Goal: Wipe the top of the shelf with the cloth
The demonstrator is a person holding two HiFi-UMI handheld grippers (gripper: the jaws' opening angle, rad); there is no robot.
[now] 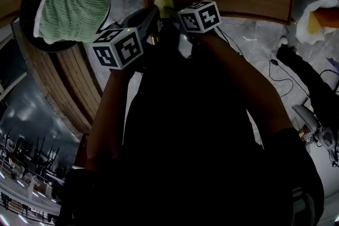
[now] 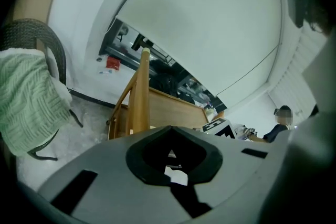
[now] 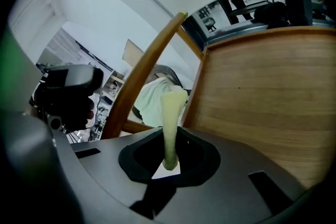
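Your head view is dim, half black shadow. Gripper views are brighter, edges bowed, the near cloth [image 3: 170, 118] soft.

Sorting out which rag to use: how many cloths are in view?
2. A pale yellow cloth pinched in the right claw; a green knitted cloth draped over the dark chair, upper left in the head view. Others may be hidden.

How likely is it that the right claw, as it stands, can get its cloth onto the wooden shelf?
Probably yes. The right claw is shut on the cloth, and the wooden shelf lies close beside the cloth. Nothing shows between them, so the way looks free.
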